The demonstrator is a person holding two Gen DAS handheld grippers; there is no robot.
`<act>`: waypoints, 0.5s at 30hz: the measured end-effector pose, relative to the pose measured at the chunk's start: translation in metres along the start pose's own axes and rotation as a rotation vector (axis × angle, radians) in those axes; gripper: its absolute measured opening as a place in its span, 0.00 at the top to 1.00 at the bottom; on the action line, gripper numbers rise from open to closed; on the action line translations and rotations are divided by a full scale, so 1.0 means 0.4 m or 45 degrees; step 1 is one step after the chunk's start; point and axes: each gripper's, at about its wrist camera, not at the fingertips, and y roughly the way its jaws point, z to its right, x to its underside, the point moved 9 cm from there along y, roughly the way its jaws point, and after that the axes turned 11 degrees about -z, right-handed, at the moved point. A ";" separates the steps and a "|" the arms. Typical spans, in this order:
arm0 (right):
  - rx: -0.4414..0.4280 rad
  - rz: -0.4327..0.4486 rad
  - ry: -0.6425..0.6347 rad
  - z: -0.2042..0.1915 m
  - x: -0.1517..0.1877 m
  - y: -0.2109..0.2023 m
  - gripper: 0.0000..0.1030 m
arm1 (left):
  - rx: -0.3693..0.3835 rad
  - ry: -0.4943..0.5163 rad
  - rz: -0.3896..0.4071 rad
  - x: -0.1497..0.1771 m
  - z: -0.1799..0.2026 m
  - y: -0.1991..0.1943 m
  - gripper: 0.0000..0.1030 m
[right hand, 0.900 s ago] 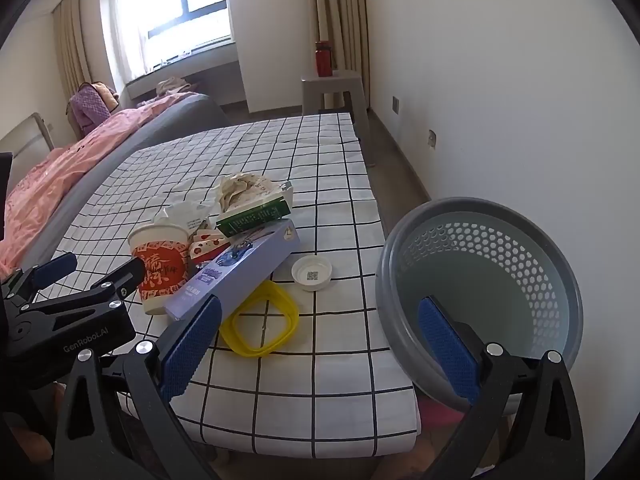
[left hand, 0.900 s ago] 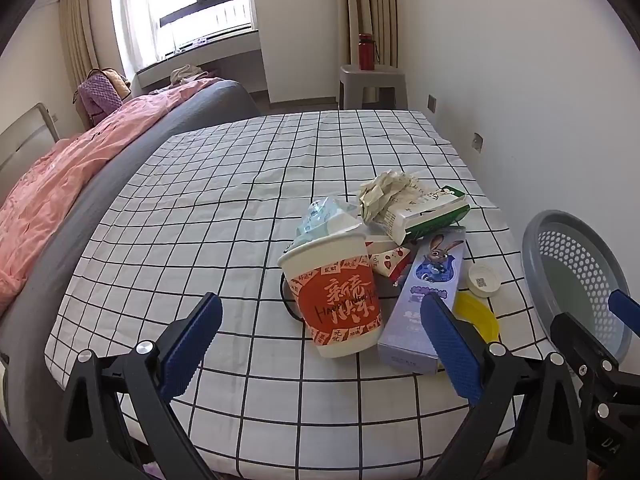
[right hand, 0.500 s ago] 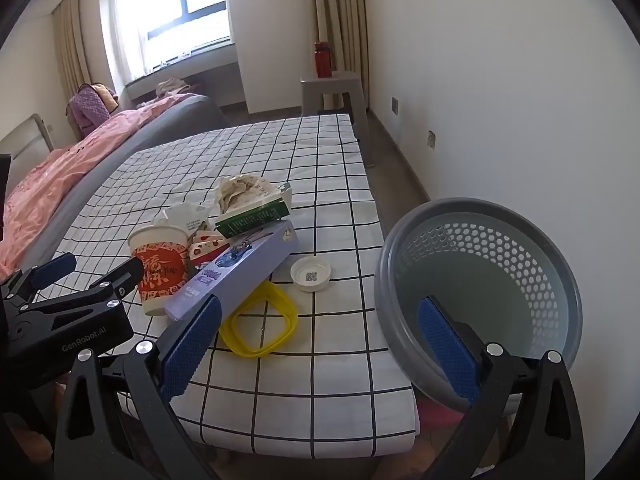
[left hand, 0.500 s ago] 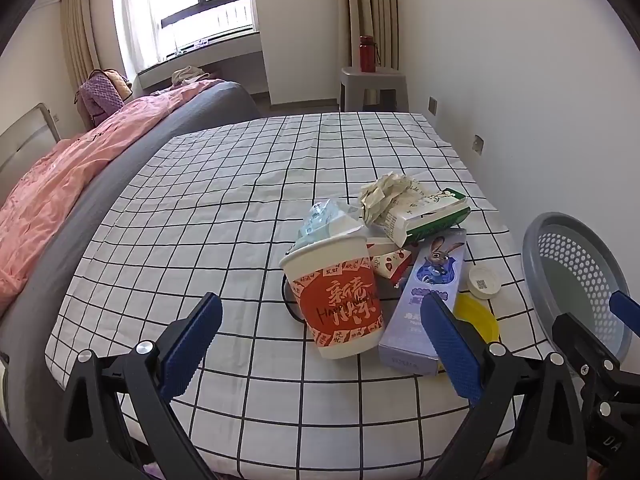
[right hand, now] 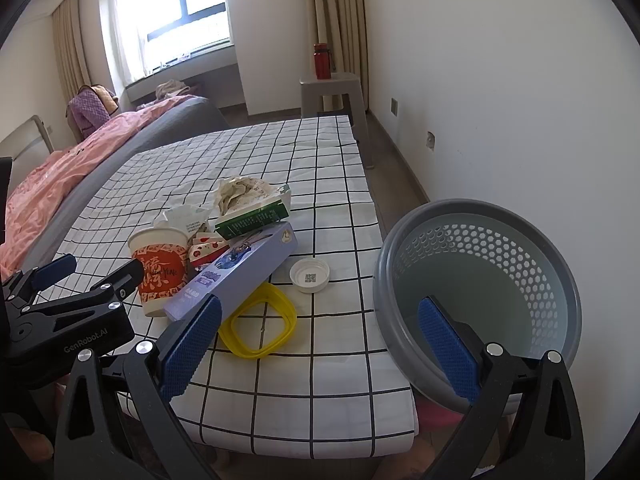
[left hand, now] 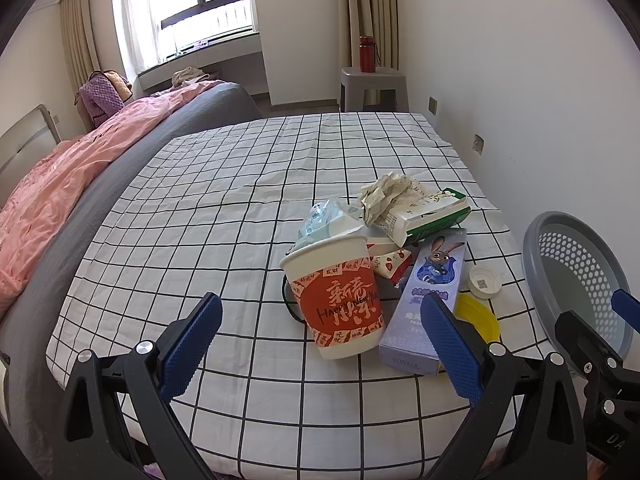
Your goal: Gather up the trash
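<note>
Far left, a pink quilt (left hand: 60, 184) lies across a grey bed (left hand: 208, 112), and next to it spreads the black-and-white checked sheet (left hand: 224, 216) that carries all the trash. Down low, the left claw (left hand: 320, 344) is spread wide, blue pads apart, gripping nothing, hanging over the near edge of the sheet and angled down at the pile. Right in front of it stands the red and white paper cup (left hand: 338, 300), upright, with a crumpled clear wrapper (left hand: 320, 216) tucked just behind its rim. Moving on: a small red-and-white carton (left hand: 390, 262) lies beside the cup, and behind it a green and white box (left hand: 434, 216) rests tilted with a ball of crumpled paper (left hand: 386, 194) against its left end. Next, the long purple box (left hand: 428, 296) with a cartoon rabbit, lying flat, its near end over a yellow ring (right hand: 260, 320). Just right of that, a white cap (right hand: 310, 275) sits open side up. Then the sheet ends, and the grey basket (right hand: 476, 292) stands just off its right edge, holes in its wall. The right claw (right hand: 320, 344) is also fully released and bare, one pad over the yellow ring, the other over the basket's mouth.
</note>
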 end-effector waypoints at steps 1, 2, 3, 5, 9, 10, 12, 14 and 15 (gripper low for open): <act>0.001 0.001 0.000 -0.001 0.000 0.000 0.06 | 0.002 0.000 -0.001 0.000 -0.001 0.000 0.08; 0.002 0.001 0.000 0.000 0.000 0.001 0.06 | 0.002 -0.001 -0.001 0.001 -0.002 -0.001 0.08; 0.002 0.001 0.000 0.000 0.000 0.001 0.06 | 0.002 0.000 -0.001 0.000 -0.002 0.000 0.08; 0.000 0.002 0.000 -0.001 0.001 0.002 0.06 | 0.003 0.000 -0.001 0.000 -0.001 0.000 0.08; -0.001 0.000 -0.001 -0.001 0.001 0.001 0.06 | 0.002 0.000 -0.002 0.000 -0.001 0.000 0.08; -0.001 0.000 -0.002 0.000 0.001 0.000 0.06 | 0.003 0.000 -0.002 0.000 -0.001 0.000 0.08; -0.001 0.001 -0.001 0.001 0.000 0.000 0.06 | 0.001 -0.001 -0.001 0.000 -0.001 0.000 0.08; -0.001 0.001 -0.001 0.000 0.001 0.000 0.06 | 0.003 -0.001 -0.002 0.000 -0.001 0.000 0.08; -0.001 0.001 -0.001 -0.001 0.002 0.000 0.06 | 0.002 -0.001 -0.002 0.000 -0.001 0.000 0.08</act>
